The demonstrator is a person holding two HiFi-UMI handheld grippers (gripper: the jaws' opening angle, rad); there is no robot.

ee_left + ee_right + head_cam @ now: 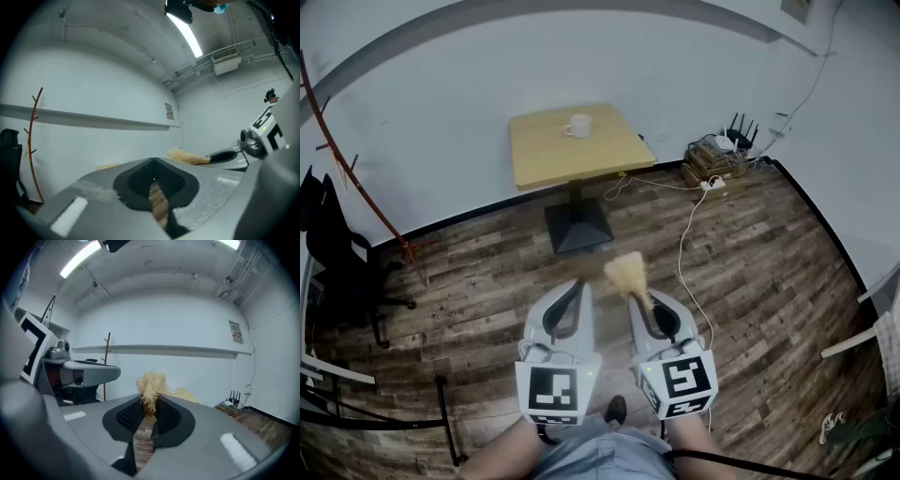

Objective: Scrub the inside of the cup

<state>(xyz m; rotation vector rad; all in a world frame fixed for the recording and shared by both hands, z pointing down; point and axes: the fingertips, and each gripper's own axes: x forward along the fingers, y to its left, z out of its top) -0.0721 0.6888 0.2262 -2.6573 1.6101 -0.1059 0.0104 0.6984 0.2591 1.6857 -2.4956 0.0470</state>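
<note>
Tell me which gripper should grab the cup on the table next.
Probably the left gripper: its jaws are shut on nothing, while the right gripper already clamps the straw brush. Both are far from the cup.

This is looking like a sparse office or test room: white walls (441,94) are enclosing a wood-plank floor (759,281), a lone small table (553,155) is standing near the wall, a router (741,132) is sitting on boxes (711,161) in the corner, and tube lights (187,30) are glowing overhead.
</note>
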